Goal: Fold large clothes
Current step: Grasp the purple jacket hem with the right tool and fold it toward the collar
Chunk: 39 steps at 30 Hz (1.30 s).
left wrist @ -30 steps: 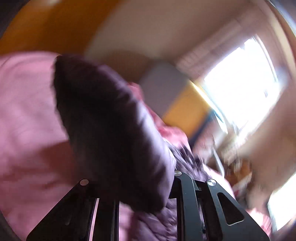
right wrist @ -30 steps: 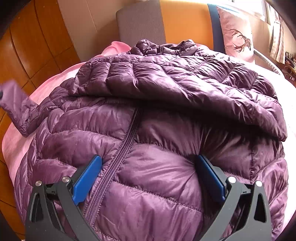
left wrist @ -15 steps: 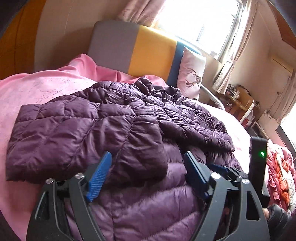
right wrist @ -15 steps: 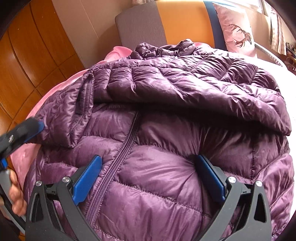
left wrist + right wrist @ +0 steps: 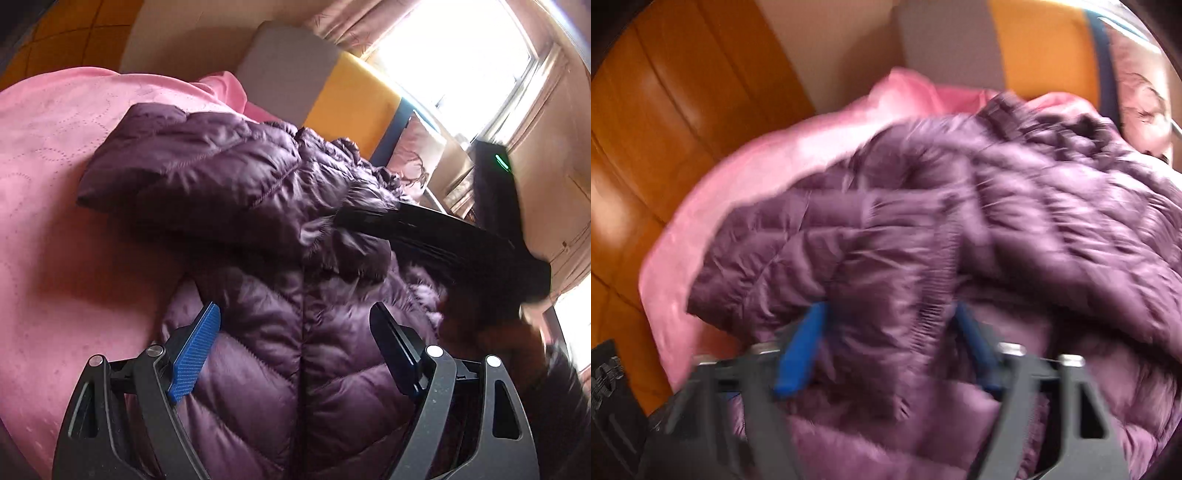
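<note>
The left tongs (image 5: 295,332) are hovering wide over the quilted purple down jacket (image 5: 236,184); the right tongs (image 5: 890,347) are closing around its fabric, pink bedspread (image 5: 66,155) lying bare leftward.

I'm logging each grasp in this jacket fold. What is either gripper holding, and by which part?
Left gripper: open over the purple jacket, holding nothing. Right gripper: closing on jacket fabric by the front zipper; firm grip unclear through blur.

Pink bedspread (image 5: 66,155) on bed | grey-yellow-blue headboard (image 5: 347,99) behind | deer-print pillow (image 5: 417,155) against headboard | bright curtained window (image 5: 454,55) | wooden wall panels (image 5: 676,122)
</note>
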{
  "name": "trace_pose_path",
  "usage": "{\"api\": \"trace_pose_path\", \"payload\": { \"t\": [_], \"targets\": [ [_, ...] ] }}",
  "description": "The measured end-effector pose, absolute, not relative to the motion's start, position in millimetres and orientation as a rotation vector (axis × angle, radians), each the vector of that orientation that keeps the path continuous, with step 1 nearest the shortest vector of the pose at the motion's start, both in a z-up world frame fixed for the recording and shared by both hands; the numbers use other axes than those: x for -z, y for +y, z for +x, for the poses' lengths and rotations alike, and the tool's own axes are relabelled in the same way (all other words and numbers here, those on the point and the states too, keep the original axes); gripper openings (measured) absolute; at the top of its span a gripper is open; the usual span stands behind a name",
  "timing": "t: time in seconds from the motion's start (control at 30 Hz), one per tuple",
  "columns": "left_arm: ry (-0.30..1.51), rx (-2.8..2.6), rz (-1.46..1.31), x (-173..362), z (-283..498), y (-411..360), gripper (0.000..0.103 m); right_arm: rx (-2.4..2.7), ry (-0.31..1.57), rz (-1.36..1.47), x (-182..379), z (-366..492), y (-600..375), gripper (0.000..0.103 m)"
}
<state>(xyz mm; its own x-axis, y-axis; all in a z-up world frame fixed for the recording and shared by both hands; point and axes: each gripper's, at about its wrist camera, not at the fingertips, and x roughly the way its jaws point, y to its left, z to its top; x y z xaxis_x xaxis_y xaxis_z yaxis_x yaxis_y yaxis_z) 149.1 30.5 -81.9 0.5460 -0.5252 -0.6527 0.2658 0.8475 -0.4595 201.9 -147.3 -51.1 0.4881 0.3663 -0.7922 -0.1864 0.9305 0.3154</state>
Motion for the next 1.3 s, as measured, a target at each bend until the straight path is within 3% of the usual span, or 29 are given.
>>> {"api": "trace_pose_path", "payload": {
  "t": [0.03, 0.07, 0.33, 0.5, 0.7, 1.03, 1.1, 1.23, 1.3],
  "targets": [
    [0.878, 0.478, -0.321, 85, 148, 32, 0.082, -0.344, 1.017, 0.164, 45, 204, -137, 0.021],
    [0.880, 0.480, -0.325, 86, 147, 33, 0.082, -0.348, 0.991, 0.141, 33, 203, -130, 0.017],
    [0.877, 0.477, -0.334, 76, 157, 24, 0.082, -0.423, 0.655, 0.246, -114, 199, -153, 0.012],
    [0.892, 0.465, -0.305, 71, 170, 12, 0.082, -0.313, 0.542, 0.314, -160, 203, -206, 0.011],
    [0.921, 0.451, -0.258, 83, 173, 6, 0.082, -0.107, 0.581, 0.453, -127, 196, -299, 0.011],
    [0.922, 0.454, -0.227, 71, 174, 7, 0.082, 0.171, 0.832, 0.699, 16, 168, -404, 0.011],
    [0.892, 0.450, -0.214, 57, 180, 8, 0.082, 0.159, 0.846, 0.726, 28, 164, -412, 0.014],
    [0.827, 0.451, -0.191, 28, 199, 7, 0.082, 0.177, 0.818, 0.694, 20, 157, -423, 0.048],
    [0.796, 0.456, -0.180, 14, 213, 3, 0.082, 0.200, 0.775, 0.648, 9, 152, -419, 0.055]
  ]
}}
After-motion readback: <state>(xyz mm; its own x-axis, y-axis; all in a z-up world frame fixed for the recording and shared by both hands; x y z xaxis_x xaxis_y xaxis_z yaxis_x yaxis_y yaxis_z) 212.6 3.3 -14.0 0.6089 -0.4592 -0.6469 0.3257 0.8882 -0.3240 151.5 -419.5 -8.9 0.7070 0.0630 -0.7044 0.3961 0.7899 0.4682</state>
